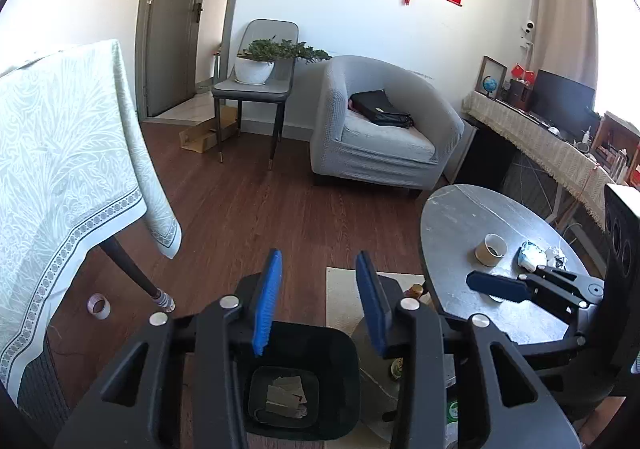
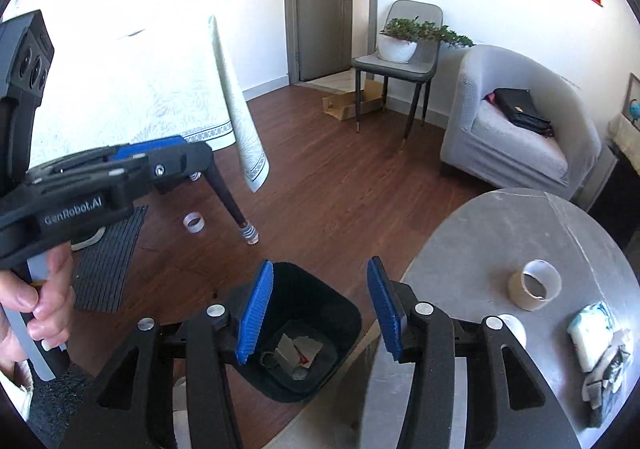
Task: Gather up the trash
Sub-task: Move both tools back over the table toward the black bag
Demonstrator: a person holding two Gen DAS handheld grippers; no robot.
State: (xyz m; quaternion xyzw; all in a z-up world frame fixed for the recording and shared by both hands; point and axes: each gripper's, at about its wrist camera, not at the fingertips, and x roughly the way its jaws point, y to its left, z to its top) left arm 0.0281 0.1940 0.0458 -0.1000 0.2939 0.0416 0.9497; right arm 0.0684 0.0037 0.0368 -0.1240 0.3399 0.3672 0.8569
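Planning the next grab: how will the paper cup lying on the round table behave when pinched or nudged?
The paper cup lies on its side, so a nudge would probably roll it. It looks thin-walled and nearly empty: likely light and easily crushed.

Bin [image 1: 304,377] holding paper scraps [image 1: 286,395] stands left of the round table [image 1: 460,225] bearing a cup [image 1: 491,249]

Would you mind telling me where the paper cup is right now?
The paper cup lies on its side on the round grey table, at the right in both views, just left of the crumpled wrappers and right of the black bin.
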